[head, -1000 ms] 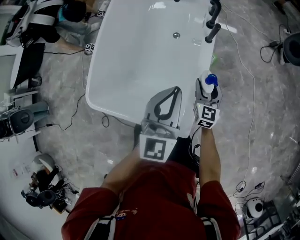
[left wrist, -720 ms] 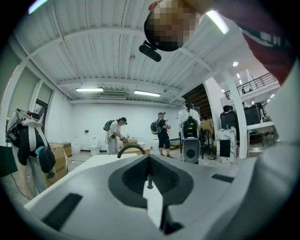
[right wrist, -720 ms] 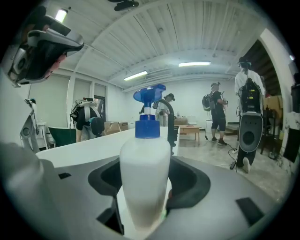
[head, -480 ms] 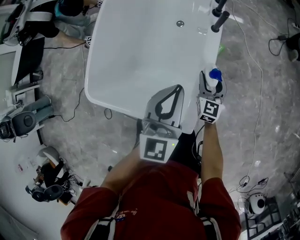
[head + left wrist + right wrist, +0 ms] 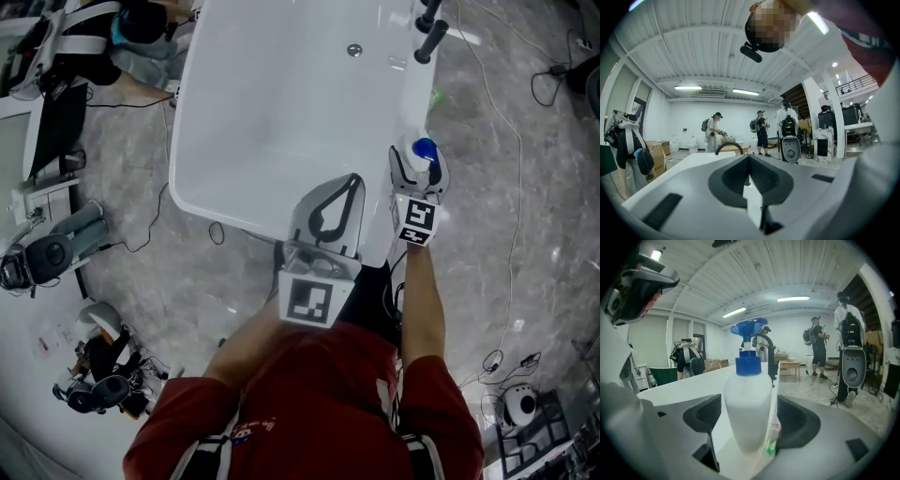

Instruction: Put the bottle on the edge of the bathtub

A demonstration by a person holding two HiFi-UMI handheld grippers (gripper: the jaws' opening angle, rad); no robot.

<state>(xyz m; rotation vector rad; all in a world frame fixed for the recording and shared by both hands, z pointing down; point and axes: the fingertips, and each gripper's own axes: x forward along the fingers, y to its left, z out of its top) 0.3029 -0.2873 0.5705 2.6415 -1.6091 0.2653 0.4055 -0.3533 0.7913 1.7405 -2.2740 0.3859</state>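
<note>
Bottle [image 5: 748, 404] stands upright on tub rim [image 5: 412, 103], between right gripper [image 5: 418, 169] jaws. They've just been opening and the pads are off it, so likely a release. Left gripper [image 5: 351, 183] pressed together, empty, idle.

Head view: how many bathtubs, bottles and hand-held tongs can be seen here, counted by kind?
Bathtub: 1
Bottle: 1, standing on the tub's edge
Tongs: 2 (left tongs shut, empty; right tongs have just been opening, with the bottle between them)
Total: 4
</note>
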